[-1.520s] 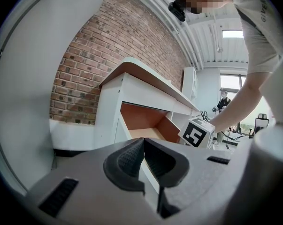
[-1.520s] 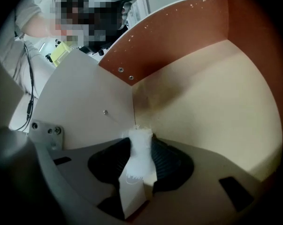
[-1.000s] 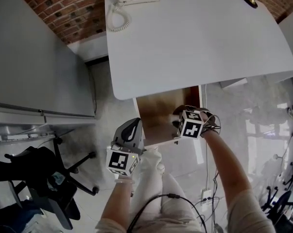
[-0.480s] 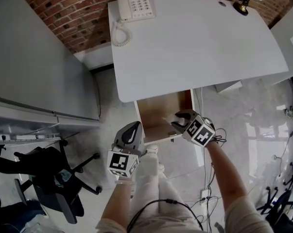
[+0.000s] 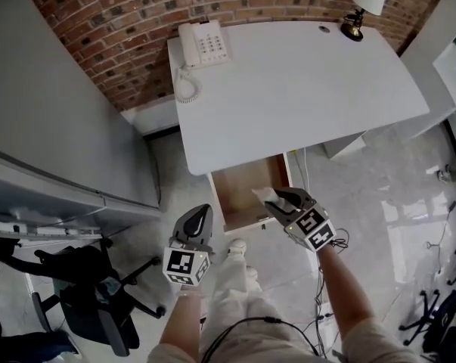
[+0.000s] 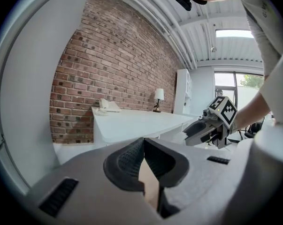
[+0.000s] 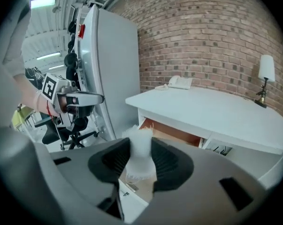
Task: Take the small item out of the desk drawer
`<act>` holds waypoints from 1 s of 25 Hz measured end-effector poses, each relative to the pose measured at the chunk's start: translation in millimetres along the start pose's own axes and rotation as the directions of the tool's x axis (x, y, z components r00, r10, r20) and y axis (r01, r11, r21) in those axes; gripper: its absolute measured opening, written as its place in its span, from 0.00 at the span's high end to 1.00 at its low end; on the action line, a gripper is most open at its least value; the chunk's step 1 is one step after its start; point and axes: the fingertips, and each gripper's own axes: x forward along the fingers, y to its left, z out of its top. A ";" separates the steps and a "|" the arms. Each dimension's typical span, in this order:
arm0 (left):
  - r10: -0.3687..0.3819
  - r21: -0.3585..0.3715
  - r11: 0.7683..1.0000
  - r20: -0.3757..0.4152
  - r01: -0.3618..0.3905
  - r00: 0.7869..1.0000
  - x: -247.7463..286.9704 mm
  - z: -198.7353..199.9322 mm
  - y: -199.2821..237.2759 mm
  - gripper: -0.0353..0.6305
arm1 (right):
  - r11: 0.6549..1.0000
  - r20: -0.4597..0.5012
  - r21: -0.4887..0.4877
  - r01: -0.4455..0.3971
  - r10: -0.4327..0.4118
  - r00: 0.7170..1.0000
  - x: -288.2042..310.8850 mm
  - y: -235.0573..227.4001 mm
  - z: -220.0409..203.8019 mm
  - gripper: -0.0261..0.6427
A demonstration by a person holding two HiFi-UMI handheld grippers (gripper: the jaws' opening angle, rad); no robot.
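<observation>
Right claw (image 7: 140,156) is clamped on the small white frayed fabric piece (image 7: 141,142), held just above the open brown wooden drawer (image 5: 239,191). Extraction looks done; all that seems left is setting it down somewhere. Left claw (image 6: 143,161) is pressed together, empty, off to the left. Count: one item, one drawer, two claws. On the white desk (image 5: 288,89) beyond: one white phone (image 5: 203,44), one small lamp (image 5: 362,2).

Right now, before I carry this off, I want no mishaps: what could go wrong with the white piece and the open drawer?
1. The right gripper pinches the soft, frayed white piece between its fingers. It might slip free and drop back into the open drawer just beneath.
2. The drawer juts out close to your legs, so stepping forward could bump it.
</observation>
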 end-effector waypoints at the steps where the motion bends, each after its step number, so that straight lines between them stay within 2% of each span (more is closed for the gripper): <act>1: 0.000 0.005 1.000 0.003 0.000 1.000 -3.8 4.7 -1.1 0.94 | 1.000 0.014 0.007 0.005 -0.005 1.000 -7.1 1.3 5.3 0.74; 10: -0.004 0.021 1.000 0.039 0.003 0.999 -30.4 38.2 -15.3 0.94 | 0.995 0.140 0.065 0.073 -0.082 0.987 -58.7 6.3 34.9 0.73; 25: -0.026 0.068 0.998 0.105 0.019 0.994 -60.5 80.3 -25.8 0.94 | 0.981 0.253 0.075 0.178 -0.191 0.948 -115.5 19.7 79.0 0.74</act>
